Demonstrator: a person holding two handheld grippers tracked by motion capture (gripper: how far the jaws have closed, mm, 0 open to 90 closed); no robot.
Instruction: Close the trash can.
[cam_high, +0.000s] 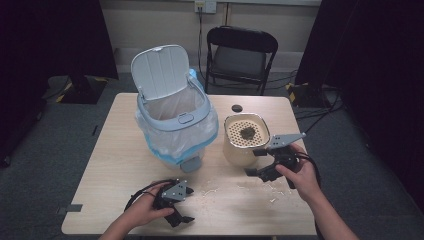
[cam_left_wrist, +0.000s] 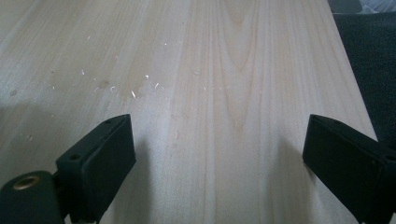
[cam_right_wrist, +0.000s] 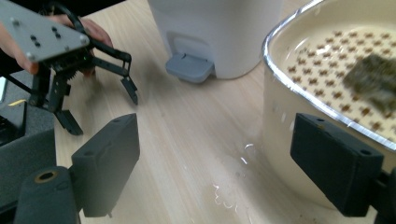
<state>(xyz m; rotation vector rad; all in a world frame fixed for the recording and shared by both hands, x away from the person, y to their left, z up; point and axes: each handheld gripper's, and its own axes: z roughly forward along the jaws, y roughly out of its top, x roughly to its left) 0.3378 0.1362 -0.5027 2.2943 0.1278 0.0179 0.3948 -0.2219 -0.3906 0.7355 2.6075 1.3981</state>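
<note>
I hold both grippers, left (cam_high: 186, 204) and right (cam_high: 260, 161), agape over the surface (cam_high: 110, 160); dark, probably wet scraps (cam_high: 246, 133) sit in the pot (cam_high: 240, 152).

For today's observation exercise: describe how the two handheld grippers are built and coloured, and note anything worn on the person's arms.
Both the left gripper and the right gripper are black linkage frames, each topped by a grey three-cornered plate with small dark screws. Each ends in two blocky black jaws with small holes. A black cable trails from the left one. The forearms show no sleeves.
</note>
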